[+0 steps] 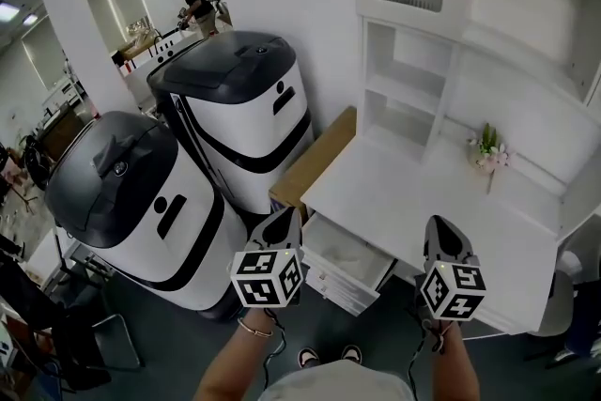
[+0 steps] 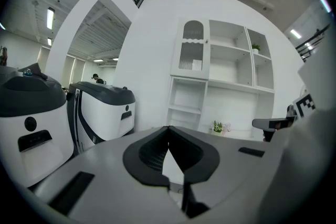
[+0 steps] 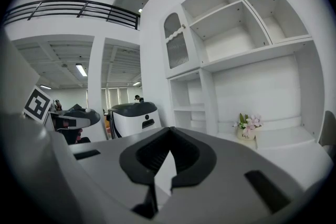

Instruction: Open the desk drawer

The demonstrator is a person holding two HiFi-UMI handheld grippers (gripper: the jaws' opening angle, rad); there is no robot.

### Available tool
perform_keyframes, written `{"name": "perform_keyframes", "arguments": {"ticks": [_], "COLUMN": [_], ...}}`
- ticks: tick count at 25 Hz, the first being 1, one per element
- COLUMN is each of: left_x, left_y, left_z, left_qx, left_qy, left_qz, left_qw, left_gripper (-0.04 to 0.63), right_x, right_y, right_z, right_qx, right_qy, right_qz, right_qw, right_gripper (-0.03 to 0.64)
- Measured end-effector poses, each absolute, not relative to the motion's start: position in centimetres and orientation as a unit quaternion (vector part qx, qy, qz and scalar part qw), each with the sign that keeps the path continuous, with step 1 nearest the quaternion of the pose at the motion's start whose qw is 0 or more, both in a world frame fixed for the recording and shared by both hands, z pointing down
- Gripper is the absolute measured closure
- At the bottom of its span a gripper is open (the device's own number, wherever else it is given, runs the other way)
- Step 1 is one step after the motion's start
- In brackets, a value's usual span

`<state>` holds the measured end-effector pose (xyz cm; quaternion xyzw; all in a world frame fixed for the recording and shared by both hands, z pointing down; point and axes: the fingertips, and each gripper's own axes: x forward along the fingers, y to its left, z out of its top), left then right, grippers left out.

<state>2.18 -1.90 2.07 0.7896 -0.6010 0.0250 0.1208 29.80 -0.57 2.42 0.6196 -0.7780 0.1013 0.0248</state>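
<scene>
Looking down from the head view, the desk drawer [image 1: 346,263] is seen already pulled out, sticking past the front edge of the white desk [image 1: 441,202] at roughly 6 o'clock from the middle of the shot, with its pale inside exposed. The left gripper [image 1: 282,223] is held at the drawer's 9 o'clock side, right by its left corner, fingers clenched together with nothing pinched; the same closed tips are seen in the left gripper view [image 2: 168,129]. The right gripper [image 1: 443,235] is held at the drawer's 3 o'clock side, over the desk's front edge, and its fingers are clamped shut on nothing too, as confirmed in the right gripper view [image 3: 169,130]. Room is tight at 9 o'clock: two big white-and-dark machines [image 1: 235,108] are parked near the desk, and a brown cardboard panel [image 1: 315,160] is wedged between the nearer one and the desk's left edge. More space is left at 6 o'clock, where dark floor [image 1: 376,333] is seen between the drawer front and the person's shoes [image 1: 329,356]. A small flower pot [image 1: 488,150] is parked at 2 o'clock on the desktop, under the white shelf unit [image 1: 488,42].
</scene>
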Motion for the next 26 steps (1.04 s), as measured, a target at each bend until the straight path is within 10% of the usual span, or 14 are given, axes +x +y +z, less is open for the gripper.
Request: {"name": "perform_keyframes", "arguments": {"ticks": [26], "left_x": [1.91], "left_y": [-1.68], "left_z": [3.12], "left_qx": [0.795], "left_qy": [-0.591], "left_qz": [0.033], "left_qw": [0.131], "left_gripper": [0.578], "right_x": [29.69], "right_y": [-0.26], "right_z": [2.24], "right_qx": [0.634], "right_qy": [-0.764], "right_qz": [0.117], "right_qw": [0.021], "right_gripper": [0.612]}}
